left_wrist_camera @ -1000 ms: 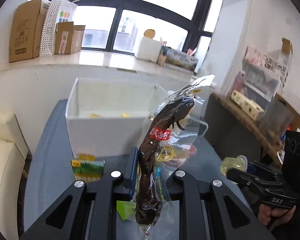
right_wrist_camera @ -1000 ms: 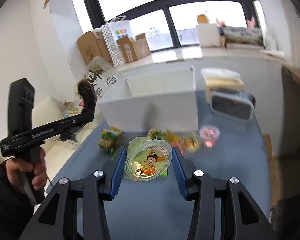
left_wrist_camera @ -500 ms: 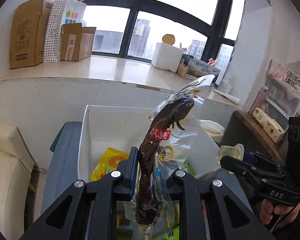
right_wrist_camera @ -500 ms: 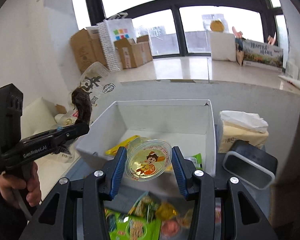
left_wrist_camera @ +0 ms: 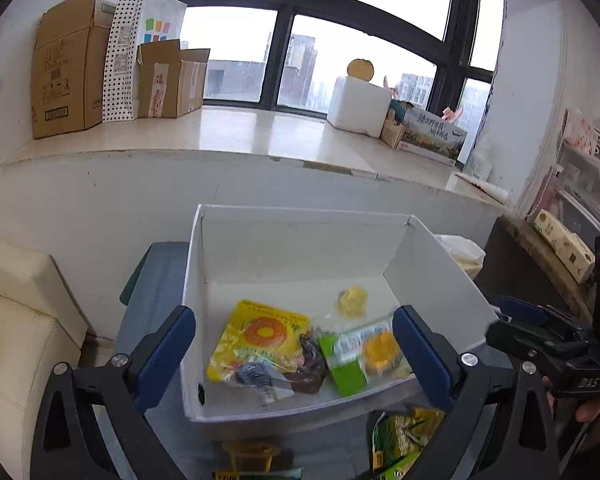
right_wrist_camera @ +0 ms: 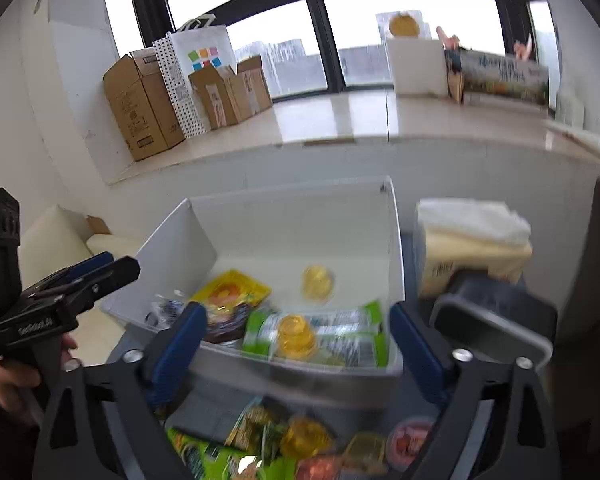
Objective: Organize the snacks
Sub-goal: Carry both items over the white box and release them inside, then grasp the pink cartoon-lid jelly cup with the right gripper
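You are looking into a white box (left_wrist_camera: 296, 248) with plain pale walls. Inside it, the flat packet (left_wrist_camera: 260, 338) is bright yellow with an orange ring printed on it, and the long packet (left_wrist_camera: 360, 354) is lime green with a silvery-white panel. The jelly cup (right_wrist_camera: 296, 336) resting on that green packet is clear amber-yellow; the second cup (right_wrist_camera: 318, 282) further back is paler yellow. The dark snack pouch (left_wrist_camera: 306, 364) shows deep brown through clear film. Your left gripper (left_wrist_camera: 296, 356) is black with blue finger pads (left_wrist_camera: 164, 354), and your right gripper (right_wrist_camera: 296, 350) matches it. The desk (left_wrist_camera: 160, 280) is slate grey-blue. On the window sill, the paper bag (left_wrist_camera: 140, 52) is white with black polka dots and coloured squares.
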`<state>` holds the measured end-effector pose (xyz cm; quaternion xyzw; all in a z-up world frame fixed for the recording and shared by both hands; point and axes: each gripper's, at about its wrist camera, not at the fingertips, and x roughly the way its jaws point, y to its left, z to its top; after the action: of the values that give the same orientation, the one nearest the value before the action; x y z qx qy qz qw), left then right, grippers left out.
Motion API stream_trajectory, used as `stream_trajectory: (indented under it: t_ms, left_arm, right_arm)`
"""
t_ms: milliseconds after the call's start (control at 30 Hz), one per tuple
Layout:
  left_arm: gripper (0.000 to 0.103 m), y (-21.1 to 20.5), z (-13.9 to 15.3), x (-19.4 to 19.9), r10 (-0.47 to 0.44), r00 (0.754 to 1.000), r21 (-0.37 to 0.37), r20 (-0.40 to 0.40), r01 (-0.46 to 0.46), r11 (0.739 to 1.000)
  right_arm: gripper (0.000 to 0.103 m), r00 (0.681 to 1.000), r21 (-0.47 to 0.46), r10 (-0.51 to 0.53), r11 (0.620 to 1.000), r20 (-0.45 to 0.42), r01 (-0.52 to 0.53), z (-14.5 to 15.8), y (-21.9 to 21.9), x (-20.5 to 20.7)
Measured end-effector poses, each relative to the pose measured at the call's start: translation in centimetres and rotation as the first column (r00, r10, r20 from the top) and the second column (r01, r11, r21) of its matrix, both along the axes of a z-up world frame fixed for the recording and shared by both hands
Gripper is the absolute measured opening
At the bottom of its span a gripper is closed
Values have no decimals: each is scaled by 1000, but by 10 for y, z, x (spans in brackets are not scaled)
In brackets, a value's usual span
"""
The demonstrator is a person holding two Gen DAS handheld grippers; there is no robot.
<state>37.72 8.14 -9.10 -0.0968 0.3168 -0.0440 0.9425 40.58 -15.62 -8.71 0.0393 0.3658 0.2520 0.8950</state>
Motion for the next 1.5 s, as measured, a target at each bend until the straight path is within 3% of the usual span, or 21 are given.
stream_trajectory:
  t_ms: [133,233,333,467,633,767,833,967,1400,1500]
  left_arm:
    - [103,-3,-1,-5,10,998,52,-55,-7,999]
    - [103,-6,1,-21,-8,999,50,-39,10,999]
    - [103,-9,4,-45,-19,1000,72,-13,19,997]
    - [103,-9,-2,-83,-25,1000,79,-4,25,997]
    - [103,-18,-18,-132,-43,999,49,-13,44,998]
    - [103,-30,-34,-162,-55,998,43,-39,57,997]
    - [103,-33,-39,-173,-59,997,27,-42,60,998]
    - [103,-35,-41,-192,-52,999,22,1,52,998]
    - [103,-34,-53,-187,-8,1000,66,-19,9,998]
    - [103,-35,-57,-185,4,1000,83,-17,-2,997]
  right_arm:
    - [103,1000,-25,6,1000,4,-6,0,-5,-17]
    - [103,1000,-41,13,999,17,-12,3,-8,-34]
    - [103,998,8,59,998,16,-59,6,-19,-56]
    - [103,998,21,39,999,52,-40,2,-41,-94]
    - [103,999,112,49,993,0,-49,-19,-70,-139]
    - [103,1000,88,2,996,-20,0,-41,-82,-163]
    - [103,998,53,-44,998,-37,46,-51,-89,-161]
    - [103,993,85,-99,991,-71,104,-63,-103,-141]
    - [103,933,105,-297,941,-204,322,-93,-88,-38]
    - [95,922,95,-313,935,-228,341,-100,-80,-26]
